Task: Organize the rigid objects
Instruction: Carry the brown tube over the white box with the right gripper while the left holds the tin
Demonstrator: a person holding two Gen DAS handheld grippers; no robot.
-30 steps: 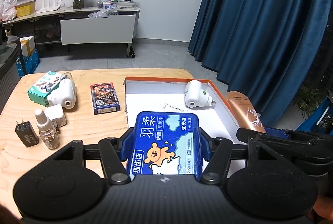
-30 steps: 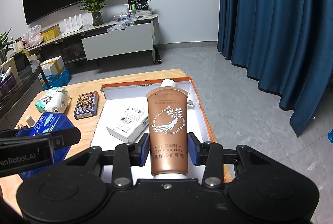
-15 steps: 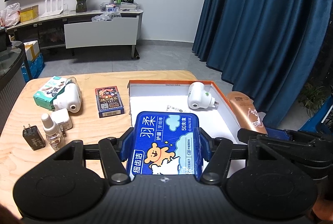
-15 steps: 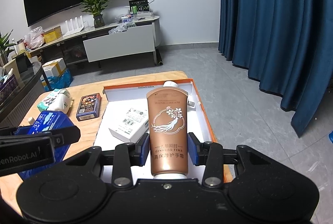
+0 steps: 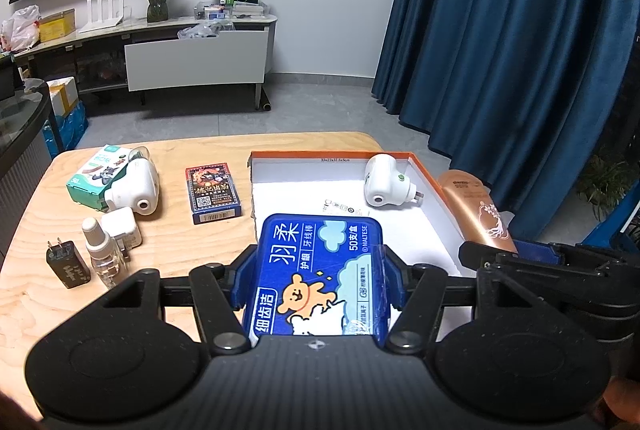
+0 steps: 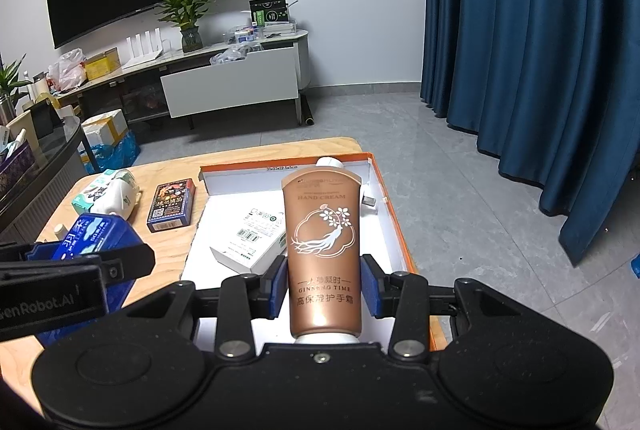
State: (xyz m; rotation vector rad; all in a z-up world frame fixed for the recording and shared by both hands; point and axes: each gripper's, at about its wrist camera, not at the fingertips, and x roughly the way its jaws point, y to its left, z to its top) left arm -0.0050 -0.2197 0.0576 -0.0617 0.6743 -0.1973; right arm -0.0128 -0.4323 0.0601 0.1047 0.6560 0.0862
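My left gripper is shut on a blue floss-pick box with a bear picture, held over the near left part of an orange-rimmed white box. My right gripper is shut on a brown hand cream tube, cap end toward the camera, above the box's right side. Inside the box lie a white plug-in device at the far right and a white carton. The tube also shows in the left wrist view, and the blue box in the right one.
On the wooden table, left of the box, lie a card pack, a green-white carton, a white plug-in device, a white charger, a black charger and a small spray bottle. Blue curtains hang at the right.
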